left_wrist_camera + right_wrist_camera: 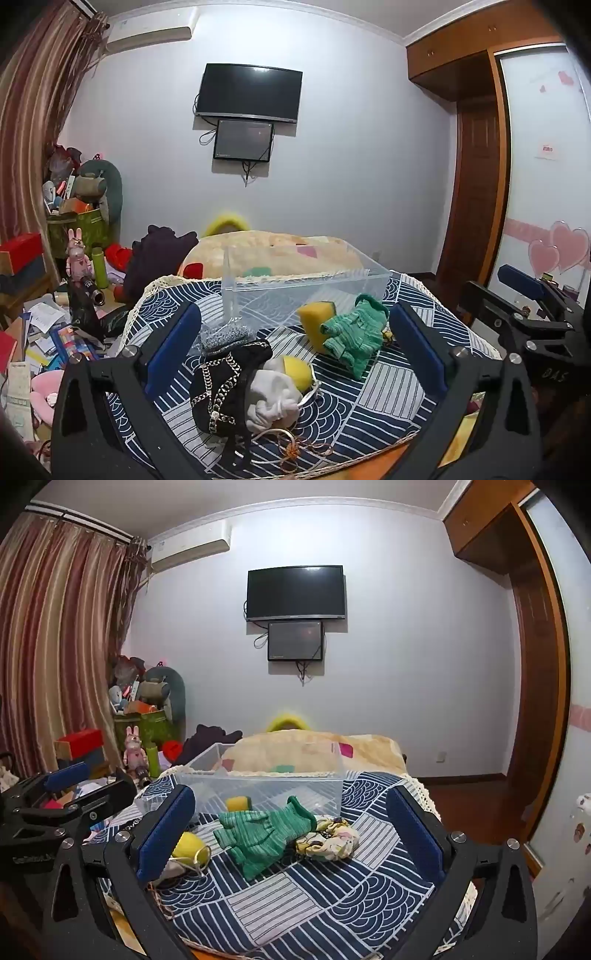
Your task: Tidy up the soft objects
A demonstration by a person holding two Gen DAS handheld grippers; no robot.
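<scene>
A clear plastic bin (310, 291) (266, 782) stands at the back of a blue patterned cloth (388, 387) (314, 897). In front of it lie a green knitted garment (354, 336) (266, 830), a yellow sponge (316, 321) (239, 804), a black pouch with a gold chain (225, 384), a white and yellow drawstring pouch (282, 395) (188, 847), a grey scrubber (223, 334) and a floral fabric piece (328, 836). My left gripper (295, 354) is open above the pouches. My right gripper (291, 834) is open above the green garment.
A cluttered desk (44, 332) with papers, a pink bunny figure (77, 254) and boxes stands left. A beige blanket (280, 254) lies behind the bin. A TV (249, 92) hangs on the wall. A wooden wardrobe (480, 177) stands at the right.
</scene>
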